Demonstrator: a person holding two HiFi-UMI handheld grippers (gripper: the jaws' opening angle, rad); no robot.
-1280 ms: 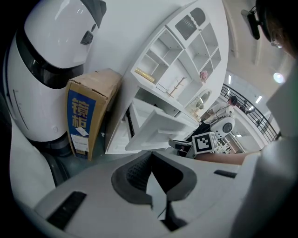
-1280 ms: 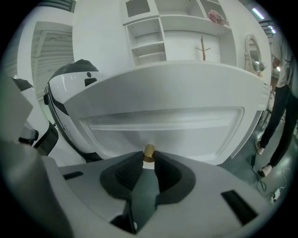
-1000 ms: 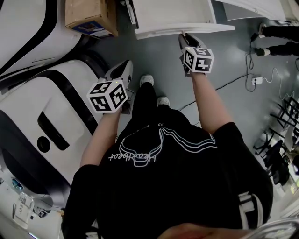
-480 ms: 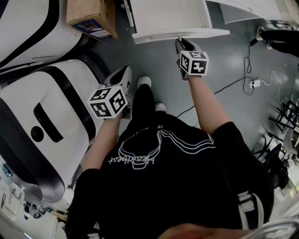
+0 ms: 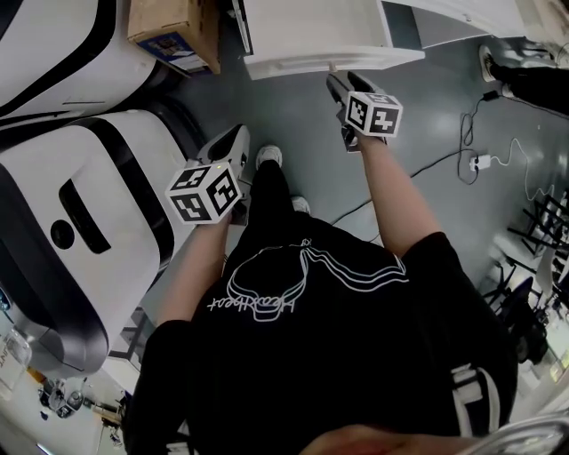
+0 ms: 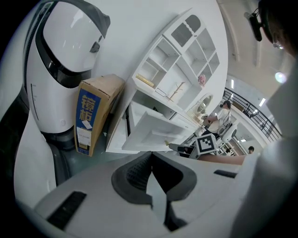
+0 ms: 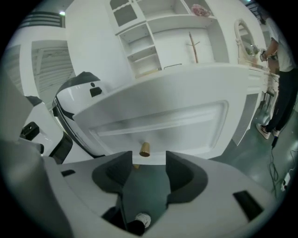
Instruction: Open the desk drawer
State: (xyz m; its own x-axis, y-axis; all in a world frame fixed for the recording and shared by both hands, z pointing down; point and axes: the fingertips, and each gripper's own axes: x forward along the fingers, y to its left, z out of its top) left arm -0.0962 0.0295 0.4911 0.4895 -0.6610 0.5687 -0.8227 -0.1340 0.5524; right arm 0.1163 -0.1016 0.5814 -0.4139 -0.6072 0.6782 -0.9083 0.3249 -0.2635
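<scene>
The white desk drawer (image 5: 311, 35) stands pulled out over the grey floor, and its front panel (image 7: 186, 116) fills the right gripper view. A small brass knob (image 7: 145, 149) sticks out of that panel. My right gripper (image 7: 149, 160) is just in front of the knob with its jaws opening, the pads wide apart and off it. In the head view the right gripper (image 5: 336, 82) sits right below the drawer front. My left gripper (image 5: 233, 138) hangs lower left, away from the drawer. Its jaws (image 6: 151, 155) are shut with nothing between them.
A cardboard box (image 5: 178, 27) stands left of the drawer. Large white and black machine bodies (image 5: 71, 222) crowd the left side. The person's feet (image 5: 267, 157) are on the floor below the drawer. Cables (image 5: 462, 151) trail at the right. White desk shelves (image 6: 181, 60) rise behind the drawer.
The right gripper's tips, which were on the knob at the drawer front, now sit a little back from it with the knob showing ahead of them. The left gripper has barely shifted.
</scene>
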